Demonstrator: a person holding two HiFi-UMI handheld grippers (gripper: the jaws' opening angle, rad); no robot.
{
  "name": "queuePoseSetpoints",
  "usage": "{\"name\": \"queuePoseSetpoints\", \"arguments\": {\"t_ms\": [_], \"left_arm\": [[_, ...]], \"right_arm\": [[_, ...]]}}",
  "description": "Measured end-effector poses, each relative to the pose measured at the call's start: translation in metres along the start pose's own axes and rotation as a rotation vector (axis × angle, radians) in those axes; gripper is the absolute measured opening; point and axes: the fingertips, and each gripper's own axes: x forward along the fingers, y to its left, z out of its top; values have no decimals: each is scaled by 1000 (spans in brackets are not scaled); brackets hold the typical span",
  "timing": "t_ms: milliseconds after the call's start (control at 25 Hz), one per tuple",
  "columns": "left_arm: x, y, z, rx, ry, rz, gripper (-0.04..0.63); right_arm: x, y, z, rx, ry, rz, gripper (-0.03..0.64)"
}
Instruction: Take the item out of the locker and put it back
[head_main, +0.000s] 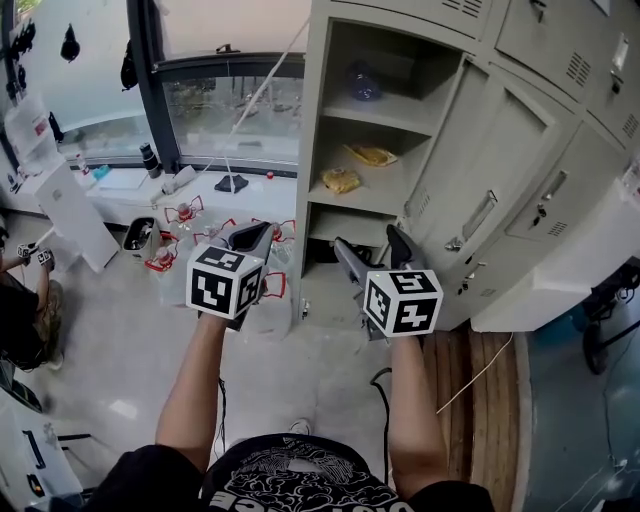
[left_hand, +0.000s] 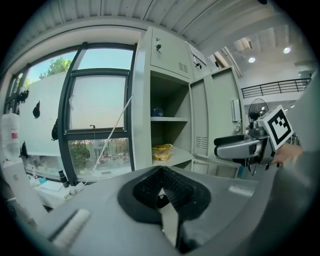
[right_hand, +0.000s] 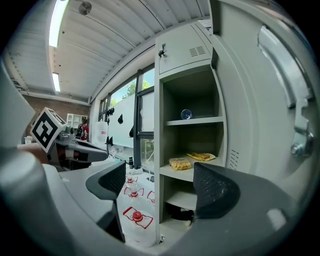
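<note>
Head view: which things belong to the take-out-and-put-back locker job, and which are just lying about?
Job:
open locker; yellow snack packets on its middle shelf; bluish item on the shelf above; left gripper; right gripper.

Lying about:
red-capped bottles on the floor; dark bottle on the sill; white cord.

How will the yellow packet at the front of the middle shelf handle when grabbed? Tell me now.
The yellow packet looks like a soft, crinkled bag, so it probably sags rather than stays stiff. Puffy, so likely light. Lying flat on the shelf, it should slide, not roll.
</note>
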Motion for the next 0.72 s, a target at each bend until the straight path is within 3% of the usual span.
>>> {"name": "queuePoseSetpoints", "arguments": {"t_ms": [320, 720], "left_arm": [[10, 7, 5, -2, -15, 39, 0], [25, 5, 10, 11, -15, 18, 0]], "right_arm": [[25, -8, 5, -37, 32, 48, 431], [60, -20, 13, -96, 99, 82, 460]]}}
